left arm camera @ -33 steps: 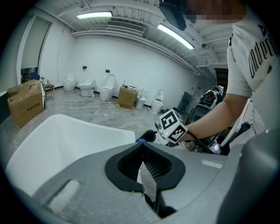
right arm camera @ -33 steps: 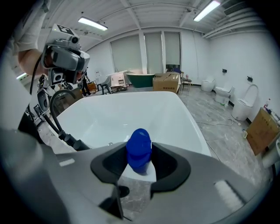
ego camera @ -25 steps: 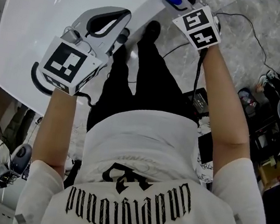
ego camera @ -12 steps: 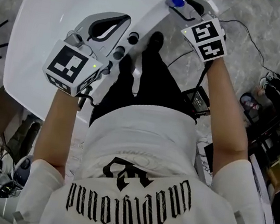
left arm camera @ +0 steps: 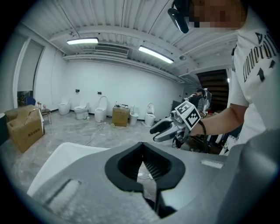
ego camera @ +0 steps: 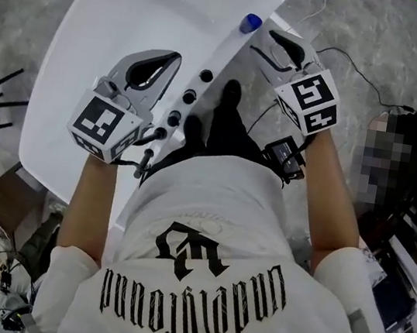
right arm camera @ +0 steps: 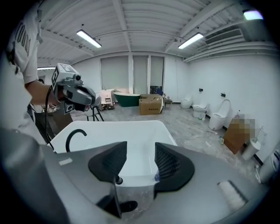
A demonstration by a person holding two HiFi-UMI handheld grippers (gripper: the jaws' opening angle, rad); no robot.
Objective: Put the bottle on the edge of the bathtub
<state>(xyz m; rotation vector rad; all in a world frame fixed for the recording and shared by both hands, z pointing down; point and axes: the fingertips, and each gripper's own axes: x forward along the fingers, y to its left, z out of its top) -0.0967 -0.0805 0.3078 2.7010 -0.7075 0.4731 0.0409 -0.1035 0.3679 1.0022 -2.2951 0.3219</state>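
Note:
A clear bottle with a blue cap [ego camera: 251,23] sits between the jaws of my right gripper [ego camera: 265,39], at the near rim of the white bathtub [ego camera: 119,38]. In the right gripper view the gripper [right arm camera: 140,161] is shut on the bottle [right arm camera: 131,194], whose transparent body fills the gap low between the jaws, with the tub [right arm camera: 131,131] beyond. My left gripper [ego camera: 169,60] hovers over the tub's inner side near the rim, shut and holding nothing. In the left gripper view its jaws [left arm camera: 143,165] meet, and the right gripper [left arm camera: 168,127] shows across from it.
Black knobs [ego camera: 189,97] line the tub rim, with a black curved faucet [right arm camera: 74,138] near its end. Cables and a black box [ego camera: 285,154] lie on the grey floor to the right. Toilets and cardboard boxes [left arm camera: 120,116] stand far back.
The head view has swung, so the tub sits more upright in the frame. My right gripper, still holding the bottle, has dropped slightly along the rim. The left gripper stays shut.

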